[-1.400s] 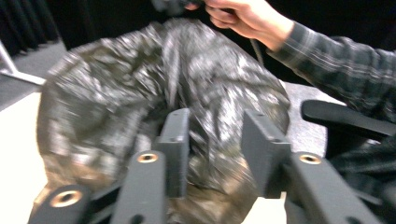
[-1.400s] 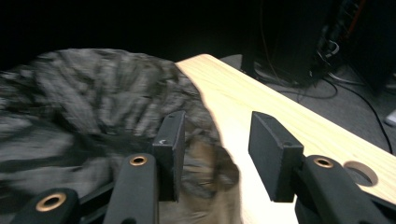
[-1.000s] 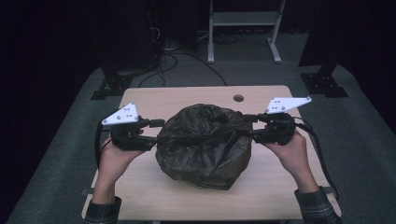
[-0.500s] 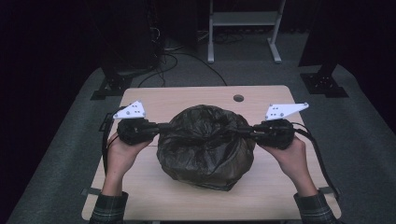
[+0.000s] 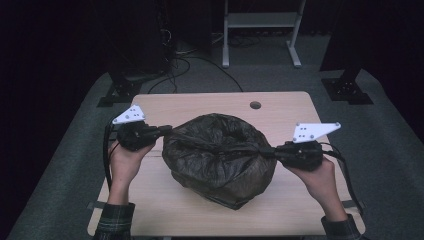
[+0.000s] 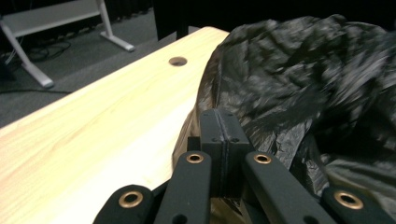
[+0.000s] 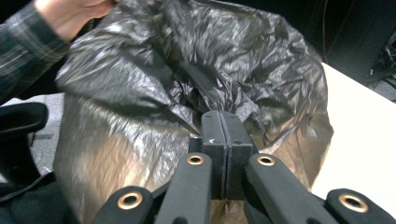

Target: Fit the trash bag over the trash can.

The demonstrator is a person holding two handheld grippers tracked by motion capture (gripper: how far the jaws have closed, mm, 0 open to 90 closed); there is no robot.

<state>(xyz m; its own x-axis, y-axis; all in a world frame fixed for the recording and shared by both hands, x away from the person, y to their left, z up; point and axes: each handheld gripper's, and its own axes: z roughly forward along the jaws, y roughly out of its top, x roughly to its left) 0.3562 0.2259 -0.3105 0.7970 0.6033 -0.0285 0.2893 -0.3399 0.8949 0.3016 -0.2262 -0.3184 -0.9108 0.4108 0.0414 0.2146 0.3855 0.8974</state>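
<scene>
Your left gripper (image 5: 167, 131) and right gripper (image 5: 270, 151) have both just clamped onto pinched folds of the black garbage bag (image 5: 220, 155), which bulges between them on the table (image 5: 280, 107).

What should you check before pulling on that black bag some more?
1. Left gripper pinching the black bag: ok, jaws shut on plastic.
2. Right gripper pinching the bag's other side: ok, jaws shut on plastic.
3. Bag resting on the table: ok.
4. Bag away from the table's edges: ok.
5. Plastic free of tears at the pinches: cannot tell.
6. What is inside the bag: cannot tell.
</scene>
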